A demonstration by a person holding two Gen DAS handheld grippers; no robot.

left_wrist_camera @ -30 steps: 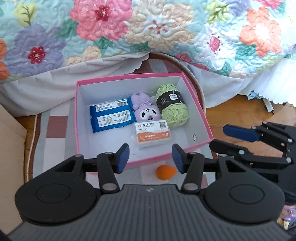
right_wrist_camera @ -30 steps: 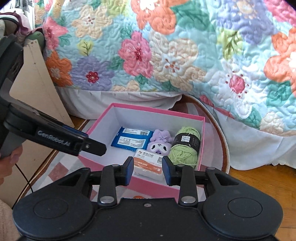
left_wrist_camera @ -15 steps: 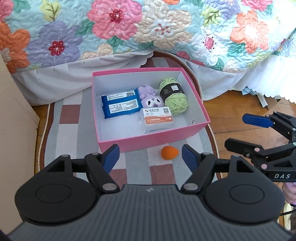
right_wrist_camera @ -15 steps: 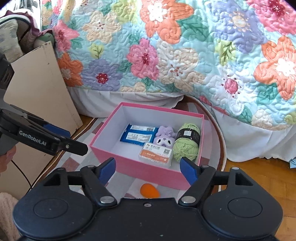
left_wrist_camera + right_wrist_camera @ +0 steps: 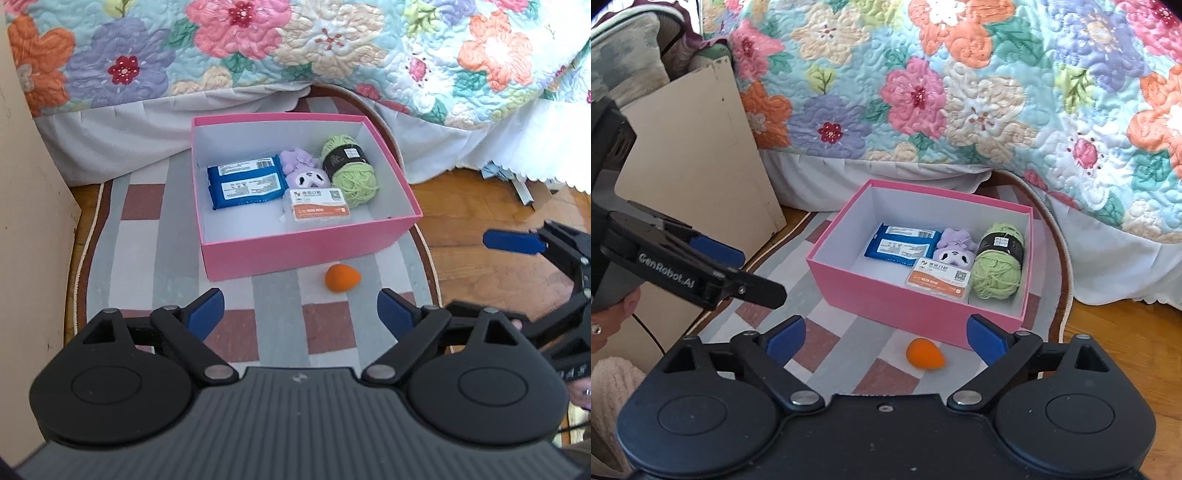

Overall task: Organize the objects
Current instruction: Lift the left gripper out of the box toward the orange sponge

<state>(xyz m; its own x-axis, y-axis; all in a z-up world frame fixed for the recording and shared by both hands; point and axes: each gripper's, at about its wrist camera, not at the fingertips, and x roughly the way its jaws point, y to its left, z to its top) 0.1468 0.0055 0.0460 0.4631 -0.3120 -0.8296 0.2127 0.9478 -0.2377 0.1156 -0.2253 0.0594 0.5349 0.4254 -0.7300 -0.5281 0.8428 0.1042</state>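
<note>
- Orange sponge (image 5: 341, 278), egg-shaped, lies on the checked rug (image 5: 273, 325), just beside the near wall of the pink box (image 5: 306, 251), not touching it as far as can be told.
- Left claw (image 5: 301, 314): jaws spread wide, holding nothing, poised above the rug with the sponge ahead and slightly right of centre.
- Right claw (image 5: 886, 338): also spread wide and empty; the sponge (image 5: 924, 353) sits between its fingertips in that view, a little right of centre.
- Judgement: the sponge looks like the last loose item; step in hand is picking it up and placing it in the box. To do it well: use one claw only, centre the sponge between the pads, come down low to the rug, close gently since it is probably soft and will squash or roll on its rounded side.
- Free floor inside the box is along the near and left side.
- Box contents: blue wipes packs (image 5: 245, 182), purple plush (image 5: 304, 171), green yarn (image 5: 351, 171), orange-labelled case (image 5: 317, 210).
- Hard to make out: print on the labels; the claws' height above the rug. The plush is partly hidden behind the case.
- Flowered quilt (image 5: 295, 44) hangs at the far side.
</note>
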